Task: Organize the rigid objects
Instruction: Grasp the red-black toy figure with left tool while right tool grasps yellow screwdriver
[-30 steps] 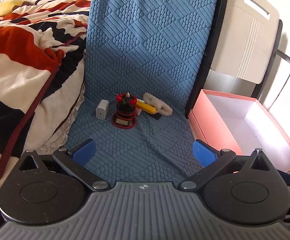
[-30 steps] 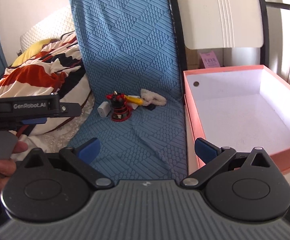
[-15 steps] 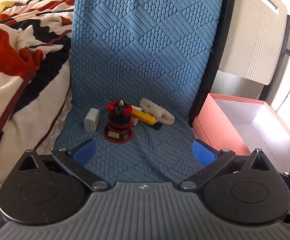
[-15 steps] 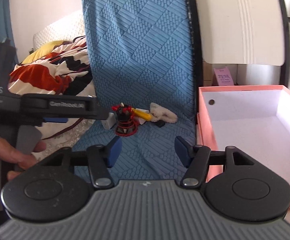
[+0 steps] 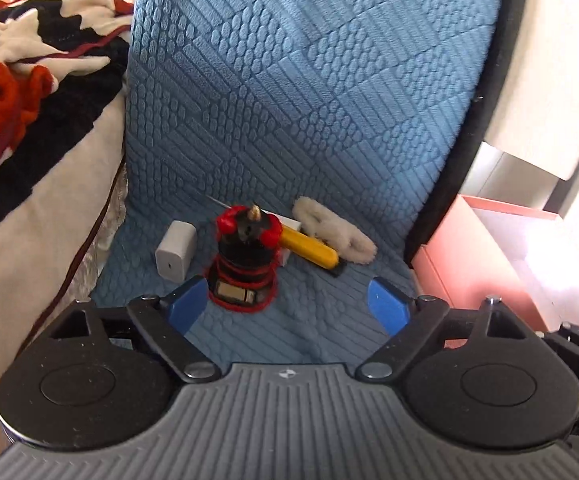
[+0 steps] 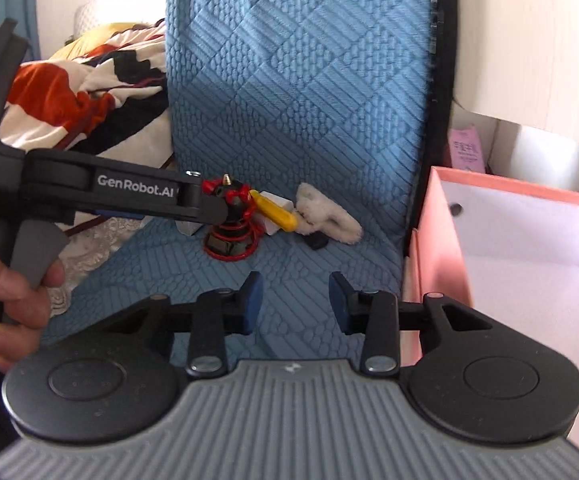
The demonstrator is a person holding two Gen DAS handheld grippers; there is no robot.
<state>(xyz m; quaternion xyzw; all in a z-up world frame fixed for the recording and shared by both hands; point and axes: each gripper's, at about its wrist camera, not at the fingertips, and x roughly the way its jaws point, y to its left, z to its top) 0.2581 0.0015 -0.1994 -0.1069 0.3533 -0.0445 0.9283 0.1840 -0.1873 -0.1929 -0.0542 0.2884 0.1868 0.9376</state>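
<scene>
A black and red camera mount stands upright on the blue quilted mat. A white charger block lies to its left. A yellow tool and a white fluffy piece lie to its right. My left gripper is open, just short of the mount, its left fingertip beside the mount's base. My right gripper is partly open and empty, farther back over the mat. The mount, the yellow tool and the left gripper's body show in the right wrist view.
An open pink box with a white inside stands to the right of the mat; its edge also shows in the left wrist view. A striped red, black and white blanket lies on the left. A white panel rises behind the box.
My left gripper has moved forward to the camera mount, staying open. My right gripper has narrowed from wide open to partly open and moved forward.
</scene>
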